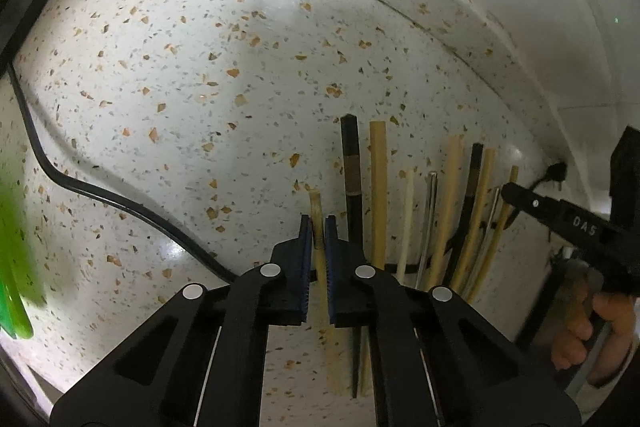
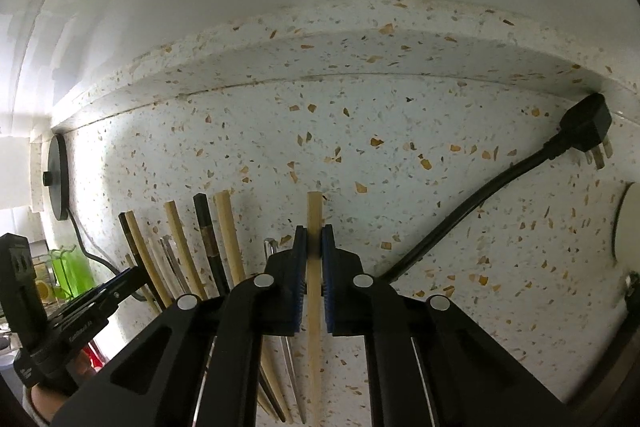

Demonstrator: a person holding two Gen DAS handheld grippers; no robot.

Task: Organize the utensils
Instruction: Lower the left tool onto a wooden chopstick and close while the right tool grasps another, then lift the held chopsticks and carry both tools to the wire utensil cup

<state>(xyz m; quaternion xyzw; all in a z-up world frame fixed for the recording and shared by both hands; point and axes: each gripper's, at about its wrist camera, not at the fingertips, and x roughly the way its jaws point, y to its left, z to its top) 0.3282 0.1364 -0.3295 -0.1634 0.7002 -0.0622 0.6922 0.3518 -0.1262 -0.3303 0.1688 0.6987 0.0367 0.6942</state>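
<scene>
Several chopsticks lie side by side on a speckled terrazzo counter point(image 1: 168, 75). In the left wrist view my left gripper point(image 1: 318, 225) is shut on a pale bamboo chopstick point(image 1: 316, 207) at the left end of the row. To its right lie a dark chopstick point(image 1: 351, 163), more bamboo ones point(image 1: 378, 187) and metal ones point(image 1: 430, 211). In the right wrist view my right gripper point(image 2: 314, 237) is shut on another bamboo chopstick point(image 2: 315, 211), apart from the row point(image 2: 188, 251) on its left. Each gripper shows in the other's view: the right gripper point(image 1: 508, 191) and the left gripper point(image 2: 132, 273).
A black power cable point(image 1: 80, 183) runs across the counter to a black disc base point(image 2: 59, 183) at the back wall. Its plug point(image 2: 588, 125) lies at the right. Green plastic items point(image 2: 72, 271) stand at the far left. A raised counter ledge point(image 2: 360, 39) meets the white tiled wall.
</scene>
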